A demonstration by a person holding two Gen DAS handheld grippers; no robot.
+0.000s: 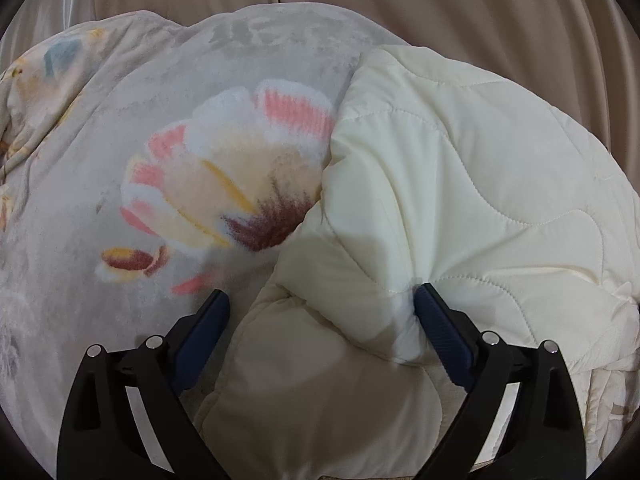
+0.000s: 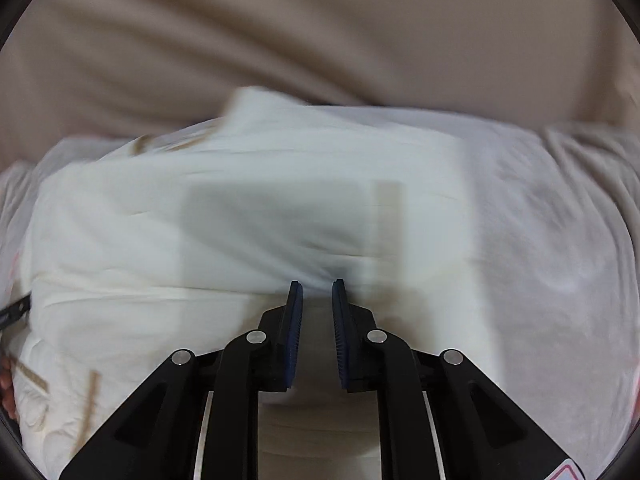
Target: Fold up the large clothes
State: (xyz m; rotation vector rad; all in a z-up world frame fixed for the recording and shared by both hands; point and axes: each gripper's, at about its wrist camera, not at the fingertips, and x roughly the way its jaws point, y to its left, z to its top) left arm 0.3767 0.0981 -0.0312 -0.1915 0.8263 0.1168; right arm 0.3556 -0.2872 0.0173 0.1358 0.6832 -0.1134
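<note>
A cream quilted garment [image 1: 460, 184] lies bunched on a grey blanket with a pink and yellow flower print [image 1: 224, 176]. My left gripper [image 1: 320, 304] is open, its blue pads on either side of a thick fold of the cream fabric. In the right wrist view the cream garment [image 2: 240, 208] is blurred and fills the middle. My right gripper [image 2: 317, 286] has its pads close together with a narrow gap, and cream fabric lies between them.
Beige sofa cushions [image 1: 440, 0] rise behind the blanket, also in the right wrist view [image 2: 280, 40]. The grey blanket [image 2: 560, 240] spreads to the right of the garment. A dark strap [image 2: 16, 308] shows at the far left edge.
</note>
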